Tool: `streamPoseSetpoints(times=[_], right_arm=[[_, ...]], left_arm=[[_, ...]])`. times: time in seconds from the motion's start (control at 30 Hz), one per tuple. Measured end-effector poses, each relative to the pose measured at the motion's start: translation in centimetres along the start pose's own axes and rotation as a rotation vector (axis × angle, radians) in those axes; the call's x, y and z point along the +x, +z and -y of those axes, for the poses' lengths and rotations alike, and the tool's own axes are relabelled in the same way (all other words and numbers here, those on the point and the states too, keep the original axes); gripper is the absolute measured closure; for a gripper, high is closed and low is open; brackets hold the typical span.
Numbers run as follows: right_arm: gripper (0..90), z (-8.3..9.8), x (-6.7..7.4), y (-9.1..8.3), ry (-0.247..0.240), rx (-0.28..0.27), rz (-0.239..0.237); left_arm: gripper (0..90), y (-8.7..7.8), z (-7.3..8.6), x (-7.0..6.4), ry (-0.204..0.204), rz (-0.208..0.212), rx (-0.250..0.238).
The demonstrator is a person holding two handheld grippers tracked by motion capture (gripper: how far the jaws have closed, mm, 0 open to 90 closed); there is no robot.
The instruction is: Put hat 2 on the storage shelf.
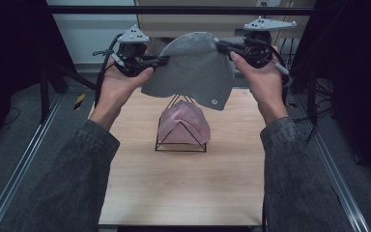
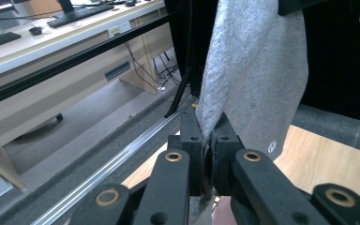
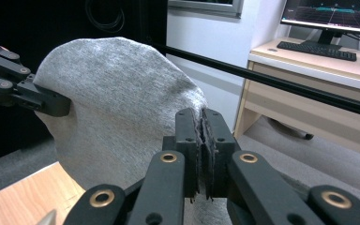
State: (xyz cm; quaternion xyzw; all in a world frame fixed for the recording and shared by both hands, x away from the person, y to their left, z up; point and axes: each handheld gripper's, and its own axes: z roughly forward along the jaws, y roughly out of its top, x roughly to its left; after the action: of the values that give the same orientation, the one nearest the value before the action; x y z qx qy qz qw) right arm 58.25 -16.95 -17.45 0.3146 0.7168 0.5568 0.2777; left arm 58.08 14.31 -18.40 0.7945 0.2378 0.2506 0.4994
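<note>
Both claws are clenching the grey beanie [image 1: 192, 67]: the left gripper [image 1: 160, 61] is pinching its left edge and the right gripper [image 1: 221, 46] its right edge, holding it spread in the air above the far end of the wooden table [image 1: 183, 183]. Below it, a pink hat [image 1: 183, 123] is occupying the black wire stand [image 1: 180, 145]. Lifting is judged complete; placing the beanie is remaining.

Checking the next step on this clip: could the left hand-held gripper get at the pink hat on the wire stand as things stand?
Probably not yet. The left hand-held gripper is shut on the grey hat, shared with the right hand-held gripper, and the cloth hangs above the pink hat. It would have to let go first.
</note>
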Motion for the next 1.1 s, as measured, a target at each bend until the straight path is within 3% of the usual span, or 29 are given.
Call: streamPoseSetpoints(times=[0.17,0.27,0.5,0.53,0.8,0.87,1.1], right_arm=[[86.4,0.6,-0.4,0.9,0.0,0.017,0.007],[86.4,1.0,-0.5,1.4,0.004,0.021,0.007],[86.4,2.3,-0.6,2.4,0.003,0.036,-0.005],[86.4,2.5,-0.2,2.8,-0.015,0.047,-0.011],[86.4,3.4,0.6,3.9,-0.02,0.068,-0.03],[86.3,3.7,0.6,4.3,-0.018,0.071,-0.035],[86.4,4.1,0.9,4.8,-0.01,0.067,-0.061]], left_arm=[[86.6,1.5,0.7,0.7,0.01,-0.024,0.037],[86.6,2.1,1.4,1.0,-0.01,-0.019,0.033],[86.6,3.4,3.1,0.9,-0.023,-0.015,0.057],[86.6,3.6,3.5,0.8,-0.024,-0.019,0.063],[86.7,4.1,5.3,1.2,-0.049,-0.023,0.064],[86.8,4.2,5.8,1.4,-0.045,-0.052,0.069],[86.9,3.9,7.1,2.8,-0.075,-0.083,0.087]])
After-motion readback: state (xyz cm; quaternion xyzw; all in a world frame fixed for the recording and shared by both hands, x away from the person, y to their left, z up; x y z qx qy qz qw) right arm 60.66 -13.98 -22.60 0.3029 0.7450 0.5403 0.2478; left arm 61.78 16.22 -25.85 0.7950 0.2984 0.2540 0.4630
